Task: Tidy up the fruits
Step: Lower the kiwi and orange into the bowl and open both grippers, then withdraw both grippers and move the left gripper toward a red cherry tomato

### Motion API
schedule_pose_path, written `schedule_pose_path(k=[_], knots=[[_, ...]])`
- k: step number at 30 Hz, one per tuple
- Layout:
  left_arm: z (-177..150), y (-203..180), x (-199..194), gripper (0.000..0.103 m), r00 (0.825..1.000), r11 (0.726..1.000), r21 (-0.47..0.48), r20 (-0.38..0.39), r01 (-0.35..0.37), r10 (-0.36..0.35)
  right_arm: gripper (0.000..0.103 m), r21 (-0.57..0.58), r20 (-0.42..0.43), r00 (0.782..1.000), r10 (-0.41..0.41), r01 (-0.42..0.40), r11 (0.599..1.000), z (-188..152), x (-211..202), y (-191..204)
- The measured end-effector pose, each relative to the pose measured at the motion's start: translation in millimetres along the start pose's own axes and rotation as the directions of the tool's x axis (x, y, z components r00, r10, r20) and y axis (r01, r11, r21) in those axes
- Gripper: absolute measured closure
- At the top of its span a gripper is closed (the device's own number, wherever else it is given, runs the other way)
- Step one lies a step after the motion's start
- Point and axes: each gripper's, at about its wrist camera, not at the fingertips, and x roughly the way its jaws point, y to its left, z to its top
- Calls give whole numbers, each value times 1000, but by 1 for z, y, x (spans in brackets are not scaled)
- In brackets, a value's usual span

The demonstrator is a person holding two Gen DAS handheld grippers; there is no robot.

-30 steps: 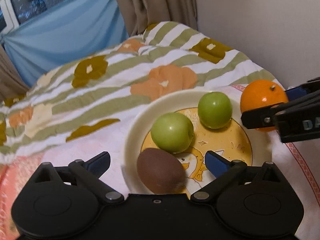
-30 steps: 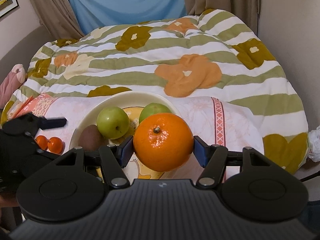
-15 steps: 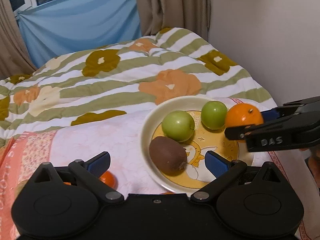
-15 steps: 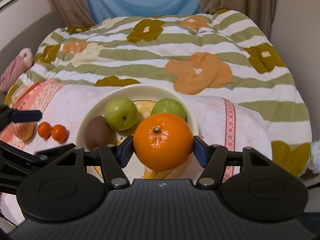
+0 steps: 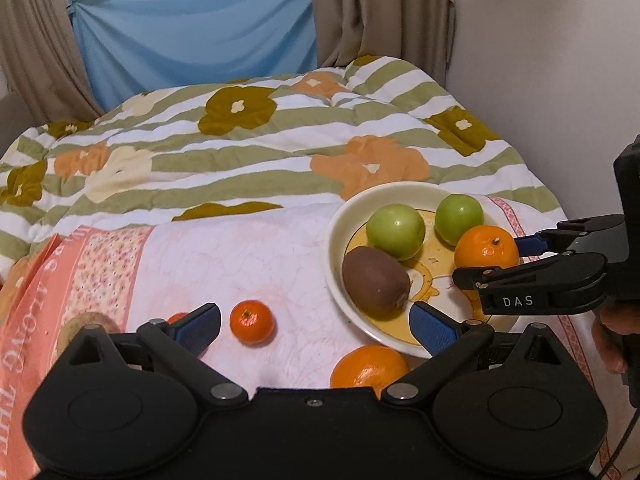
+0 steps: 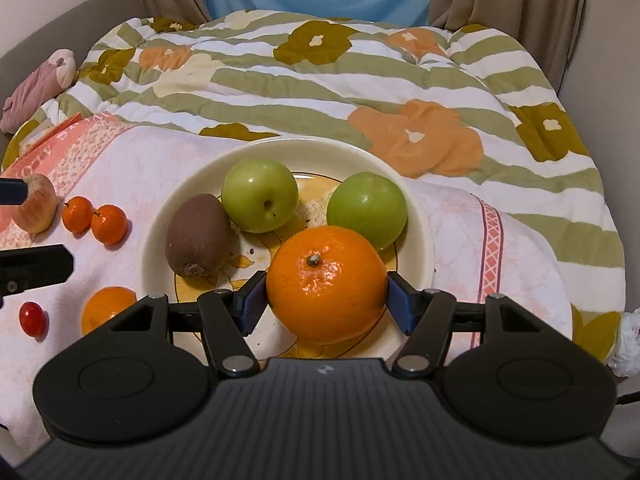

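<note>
Pinching a large orange (image 6: 326, 285) from both sides, the right gripper (image 6: 326, 300) holds the fruit low over the near part of the plate (image 6: 160, 240), its blue pads pressed against the peel. From the left wrist view the orange sits over the right side of the plate, just beside the farther green apple (image 5: 459, 219); whether it already rests on the plate I cannot tell. Also in the plate are a nearer green apple (image 5: 395, 231) and a brown kiwi (image 5: 375, 280), whose long axis runs diagonally toward the plate's near rim.

The left gripper (image 5: 316, 326) hovers with its jaws spread wide and nothing between them. A small tangerine (image 5: 252, 322) lies on the pink cloth (image 5: 240, 264) just ahead of its left pad, and a second large orange (image 5: 368, 366) lies close under it, touching or nearly touching the plate's near rim. Both loose fruits are far nearer the left hand than the right, so it seems the natural one to gather them, once the right lets its orange settle.
</note>
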Motion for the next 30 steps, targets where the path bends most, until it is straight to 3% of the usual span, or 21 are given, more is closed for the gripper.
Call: schedule_pose_path(k=[3, 5, 15, 30], knots=[[-2, 2, -2, 1, 1000, 1000, -4, -2, -2, 2, 21, -11, -2, 1000, -20, 20, 1000, -2, 4, 3], [-3, 4, -4, 1, 1000, 1000, -5, 0, -4, 4, 0, -27, 40, 998, -47, 48, 998, -2, -2, 5], [-10, 10, -33, 1, 999, 1000, -19, 31, -15, 16, 0, -21, 49, 996, -71, 72, 997, -5, -25, 5], [-26, 35, -101, 1, 990, 997, -40, 123, -69, 73, 0, 49, 117, 992, -48, 42, 998, 9, -96, 23]])
